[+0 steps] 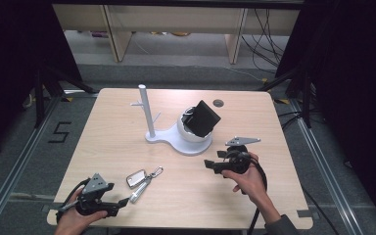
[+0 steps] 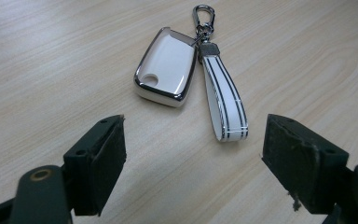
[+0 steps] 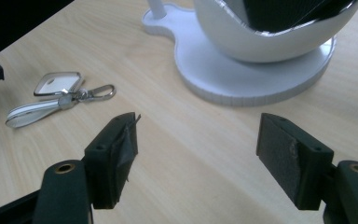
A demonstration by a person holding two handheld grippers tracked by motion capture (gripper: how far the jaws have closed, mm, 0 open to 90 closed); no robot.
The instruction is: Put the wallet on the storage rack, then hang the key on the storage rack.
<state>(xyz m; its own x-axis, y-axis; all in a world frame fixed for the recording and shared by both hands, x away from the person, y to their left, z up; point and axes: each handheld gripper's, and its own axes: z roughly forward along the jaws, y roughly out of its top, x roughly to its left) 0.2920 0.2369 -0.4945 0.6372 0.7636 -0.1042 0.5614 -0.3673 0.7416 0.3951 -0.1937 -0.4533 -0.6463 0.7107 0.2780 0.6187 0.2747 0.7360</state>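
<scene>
A light wooden table (image 1: 127, 147) with rounded corners stands on a grey floor. Toward its back middle sits a white stand (image 1: 164, 138): a flat base carrying an upright post (image 1: 145, 110) with short side pegs, and beside the post a round white bowl (image 1: 188, 134). A black wallet-like object (image 1: 204, 118) leans tilted in the bowl, rising above the rim. A small round grey cap (image 1: 218, 103) is set into the table's back edge. Pale wooden furniture legs (image 1: 120, 34) and loose cables (image 1: 267, 34) show beyond.
</scene>
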